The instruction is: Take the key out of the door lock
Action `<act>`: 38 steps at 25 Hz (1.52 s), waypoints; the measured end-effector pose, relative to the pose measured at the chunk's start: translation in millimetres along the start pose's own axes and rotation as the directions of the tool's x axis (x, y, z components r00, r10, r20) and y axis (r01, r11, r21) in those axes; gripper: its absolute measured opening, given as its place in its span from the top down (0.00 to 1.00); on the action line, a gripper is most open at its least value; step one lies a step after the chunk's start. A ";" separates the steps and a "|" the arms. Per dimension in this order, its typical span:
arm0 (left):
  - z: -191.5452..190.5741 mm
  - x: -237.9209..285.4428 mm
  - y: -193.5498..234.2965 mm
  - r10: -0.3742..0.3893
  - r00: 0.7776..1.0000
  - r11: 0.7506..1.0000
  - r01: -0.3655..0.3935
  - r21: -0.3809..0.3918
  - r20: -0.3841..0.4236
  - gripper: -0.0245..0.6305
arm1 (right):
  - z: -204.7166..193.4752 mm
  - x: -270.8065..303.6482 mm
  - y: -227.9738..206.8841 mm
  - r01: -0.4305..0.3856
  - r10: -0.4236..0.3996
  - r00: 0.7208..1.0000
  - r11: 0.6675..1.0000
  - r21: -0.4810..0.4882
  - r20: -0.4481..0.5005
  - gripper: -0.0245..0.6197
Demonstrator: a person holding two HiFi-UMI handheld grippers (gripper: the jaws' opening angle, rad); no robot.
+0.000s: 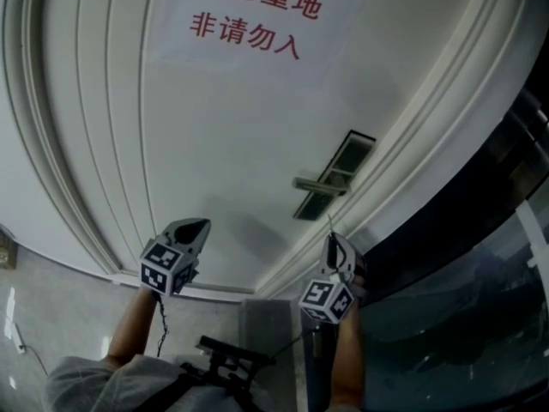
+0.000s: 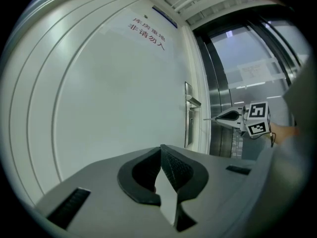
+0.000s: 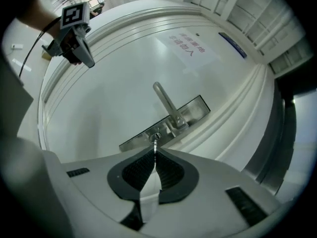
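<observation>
The white door [image 1: 214,127] fills most of the head view, with a paper sign [image 1: 257,11] in red print high on it. Near the door's edge is a long metal lock plate [image 3: 198,108] with a lever handle [image 3: 165,103] standing out from it, and a round keyhole [image 3: 156,135] below the lever.

The left hand-held gripper [image 2: 161,150] is held up well apart from the lock. Its jaws are pressed together at the tips with nothing between them.

The right hand-held gripper [image 3: 155,155] faces the plate with its jaws closed on the key [image 3: 155,147], a thin metal blade seen edge-on. The key sticks out of the jaw tips and lines up with the keyhole. From the left gripper view the blade tip seems just short of the plate, but I cannot tell for sure whether it is fully out of the lock.

The key looks light, stiff and smooth, so it is likely to twist or slip between the ribbed pads if pinched only at its edge. The best hold is probably across the flat of the head, squarely, with the pull straight along the blade. A sideways tug could bind it in the lock or bend it
</observation>
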State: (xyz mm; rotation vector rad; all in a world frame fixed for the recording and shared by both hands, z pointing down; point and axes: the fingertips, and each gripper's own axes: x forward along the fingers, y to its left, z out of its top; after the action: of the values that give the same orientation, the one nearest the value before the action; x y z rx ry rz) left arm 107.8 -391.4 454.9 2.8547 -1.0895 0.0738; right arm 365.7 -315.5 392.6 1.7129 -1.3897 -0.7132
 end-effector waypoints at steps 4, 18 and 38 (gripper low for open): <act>-1.5 -9.1 -2.1 -0.010 1.000 1.000 0.010 0.003 -0.005 0.96 | 10.8 -16.3 2.8 -0.028 0.027 1.000 0.980 0.195 0.009 0.93; -1.2 -44.4 -11.4 -0.044 0.999 0.999 0.044 0.033 0.004 0.96 | 11.8 -65.0 29.5 -0.048 0.026 0.999 0.732 0.679 0.042 0.93; -20.1 -111.3 -4.0 -0.055 0.998 0.998 0.055 0.027 0.005 0.96 | 41.7 -143.5 79.6 -0.018 -0.007 1.000 0.631 0.775 0.029 0.93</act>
State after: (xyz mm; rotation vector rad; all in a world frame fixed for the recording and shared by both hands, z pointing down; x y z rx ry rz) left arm 27.3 -312.7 466.2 2.9084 -1.0176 0.0766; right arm 256.1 -192.1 430.4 2.3481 -1.8884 -0.0826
